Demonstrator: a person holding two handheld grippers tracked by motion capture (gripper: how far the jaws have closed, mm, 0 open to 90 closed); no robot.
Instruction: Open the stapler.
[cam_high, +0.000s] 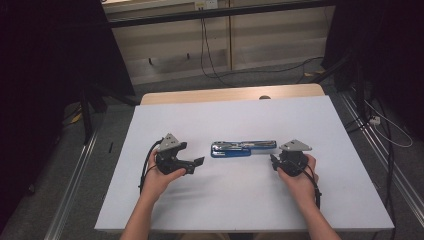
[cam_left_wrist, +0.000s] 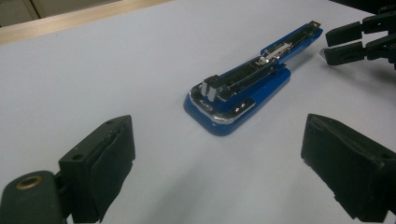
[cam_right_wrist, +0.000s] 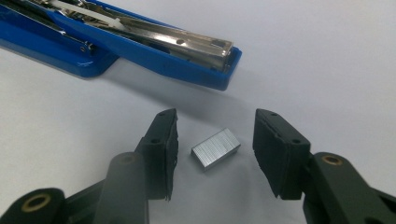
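Right gripper view: right tool (cam_right_wrist: 215, 154) spread open around staples (cam_right_wrist: 215, 148).
Risk: block could be crushed or split apart.
Left tool (cam_left_wrist: 217, 163): open, stapler (cam_left_wrist: 243, 88) at 12 o'clock.

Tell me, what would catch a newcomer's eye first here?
A blue stapler lies opened out flat in the middle of the white table, its metal channel showing. A small silver block of staples sits on the table between the open jaws of the right tool, not yet gripped. The left tool is open too, aimed at the stapler's near end.
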